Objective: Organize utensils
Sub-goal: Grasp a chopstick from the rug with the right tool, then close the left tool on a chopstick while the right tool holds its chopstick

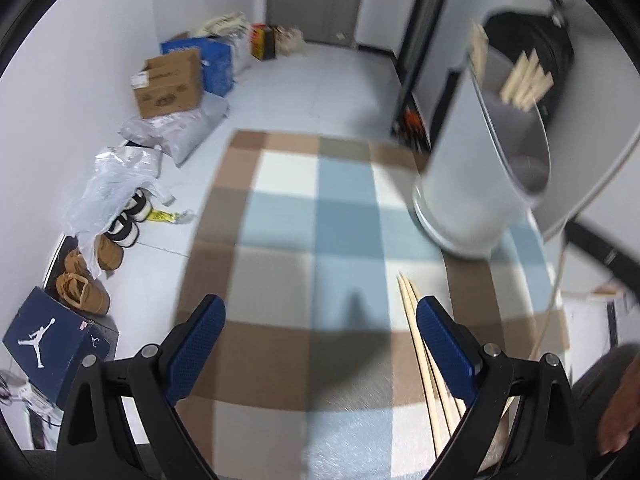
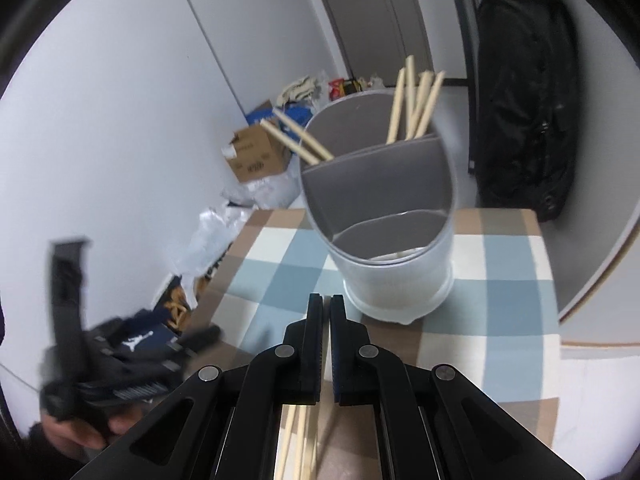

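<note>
Several loose chopsticks (image 1: 416, 344) lie lengthwise beside our spread-wide, empty left gripper (image 1: 320, 320), just inside its right finger; right gripper (image 2: 326, 308) pinched closed, empty.

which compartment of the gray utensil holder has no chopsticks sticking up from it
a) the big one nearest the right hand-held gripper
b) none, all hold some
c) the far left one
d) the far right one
a: in the right wrist view the utensil holder has chopsticks rising from its far right section and a pair leaning out of the far left one, while none stick up from the near section.
</note>
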Tool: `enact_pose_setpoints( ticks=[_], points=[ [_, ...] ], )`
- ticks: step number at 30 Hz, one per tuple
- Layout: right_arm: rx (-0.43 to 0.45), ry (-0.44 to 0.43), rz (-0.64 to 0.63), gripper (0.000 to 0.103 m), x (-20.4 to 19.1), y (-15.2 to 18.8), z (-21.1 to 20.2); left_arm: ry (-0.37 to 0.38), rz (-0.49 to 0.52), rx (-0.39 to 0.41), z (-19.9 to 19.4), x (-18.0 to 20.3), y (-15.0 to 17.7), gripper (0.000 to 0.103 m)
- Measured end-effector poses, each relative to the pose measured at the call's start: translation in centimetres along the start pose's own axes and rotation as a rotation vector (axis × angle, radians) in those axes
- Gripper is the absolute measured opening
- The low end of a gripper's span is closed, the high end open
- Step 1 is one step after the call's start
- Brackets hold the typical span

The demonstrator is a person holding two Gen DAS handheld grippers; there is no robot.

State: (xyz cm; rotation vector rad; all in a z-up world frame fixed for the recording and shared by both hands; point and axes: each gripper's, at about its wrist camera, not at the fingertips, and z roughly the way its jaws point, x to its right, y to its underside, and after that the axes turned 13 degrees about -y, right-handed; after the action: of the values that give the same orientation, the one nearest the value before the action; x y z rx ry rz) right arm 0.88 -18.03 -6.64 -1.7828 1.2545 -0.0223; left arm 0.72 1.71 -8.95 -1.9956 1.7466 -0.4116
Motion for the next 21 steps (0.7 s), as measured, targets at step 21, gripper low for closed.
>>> enact_pose_setpoints(
  ticks=[21],
  points=[
    [0.186,-0.068,0.09,0.002,4.4,1.3,-6.6,-0.086,0.14,-0.182,2.8,4.4,2.5,0.094]
  ],
)
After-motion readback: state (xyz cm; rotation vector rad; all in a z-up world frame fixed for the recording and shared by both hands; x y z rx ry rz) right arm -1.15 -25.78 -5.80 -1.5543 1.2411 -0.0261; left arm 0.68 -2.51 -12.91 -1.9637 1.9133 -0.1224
